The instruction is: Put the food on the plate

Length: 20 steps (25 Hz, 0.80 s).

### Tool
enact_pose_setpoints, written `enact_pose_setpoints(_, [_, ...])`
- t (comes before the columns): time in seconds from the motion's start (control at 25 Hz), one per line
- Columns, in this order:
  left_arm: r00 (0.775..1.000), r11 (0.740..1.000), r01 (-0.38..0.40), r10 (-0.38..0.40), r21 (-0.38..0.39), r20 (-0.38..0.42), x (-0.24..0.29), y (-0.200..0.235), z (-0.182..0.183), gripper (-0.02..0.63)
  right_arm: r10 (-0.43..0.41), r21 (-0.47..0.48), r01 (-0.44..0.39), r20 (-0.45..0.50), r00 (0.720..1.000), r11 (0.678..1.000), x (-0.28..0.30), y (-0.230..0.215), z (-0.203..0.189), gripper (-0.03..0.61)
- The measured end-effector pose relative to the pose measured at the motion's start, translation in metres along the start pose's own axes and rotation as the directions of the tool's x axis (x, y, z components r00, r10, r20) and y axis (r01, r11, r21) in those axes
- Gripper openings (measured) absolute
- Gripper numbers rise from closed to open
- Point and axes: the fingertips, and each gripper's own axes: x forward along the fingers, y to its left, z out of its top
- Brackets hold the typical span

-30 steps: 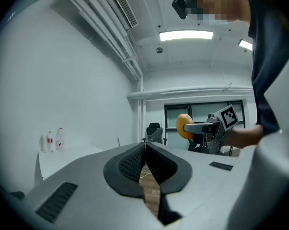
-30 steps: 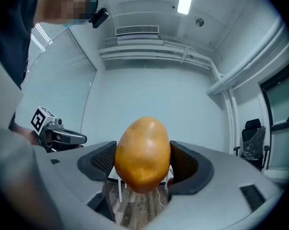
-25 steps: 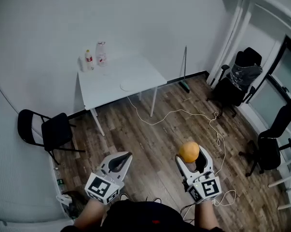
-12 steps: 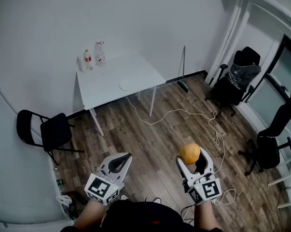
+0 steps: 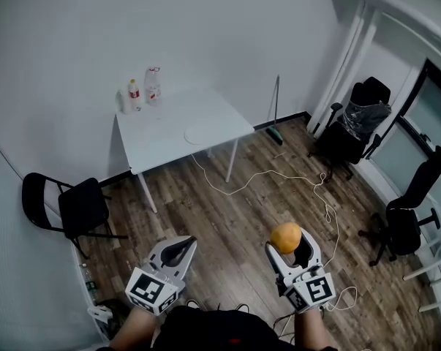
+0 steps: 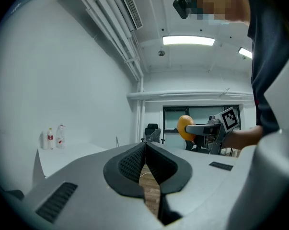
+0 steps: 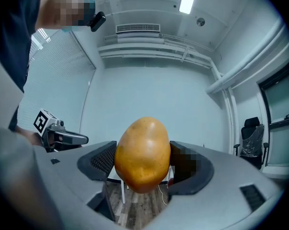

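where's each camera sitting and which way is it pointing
Head view: on the person's head, looking steeply down at the wooden floor and white rectangular table; both forearms, left gripper and right gripper show at bottom.
Left gripper view: on the left gripper, looking along its shut jaws toward the dark windows; the person's torso at right.
Right gripper view: on the right gripper, looking along jaws clamped on the orange-yellow oval food toward a white wall; dark sleeve top left.
Shared: each gripper view catches the other gripper.
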Motion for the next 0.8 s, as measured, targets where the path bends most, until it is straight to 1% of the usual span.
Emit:
enact_pose_setpoints(0.12, [1.0, 1.0, -0.002, 0.002, 0.013, 0.002, -0.015, 0.026, -0.006, 0.023, -0.005, -0.033, 0.005, -0.003, 1.0, 0.999, 0.015, 0.019, -0.011, 0.36])
enact_pose_setpoints(0.2, [1.0, 1.0, -0.002, 0.002, 0.013, -0.005, -0.022, 0.039, -0.016, 0.023, 0.001, -0.009, -0.001, 0.01, 1.0, 1.0, 0.023, 0.034, -0.012, 0.36])
enact_pose_setpoints(0.36, [1.0, 1.0, -0.006, 0.006, -0.017, -0.007, -0.031, 0.06, -0.026, 0.023, 0.024, 0.002, -0.024, -0.011, 1.0, 1.0, 0.043, 0.052, -0.018, 0.36])
enact_pose_setpoints(0.48, [1.0, 0.999, -0.016, 0.016, -0.036, 0.002, -0.03, 0.076, -0.028, 0.023, 0.037, 0.004, -0.037, -0.022, 0.999, 0.999, 0.061, 0.058, -0.021, 0.36])
enact_pose_setpoints(0.6, [1.0, 0.999, -0.028, 0.028, -0.035, 0.004, -0.028, 0.085, -0.032, 0.023, 0.056, 0.006, -0.056, -0.029, 0.998, 0.998, 0.076, 0.06, -0.023, 0.36])
enact_pose_setpoints(0.8, [0.998, 0.997, -0.062, 0.061, -0.038, -0.011, -0.017, 0.112, -0.042, 0.023, 0.082, 0.024, -0.081, -0.017, 0.997, 0.996, 0.11, 0.053, -0.03, 0.36])
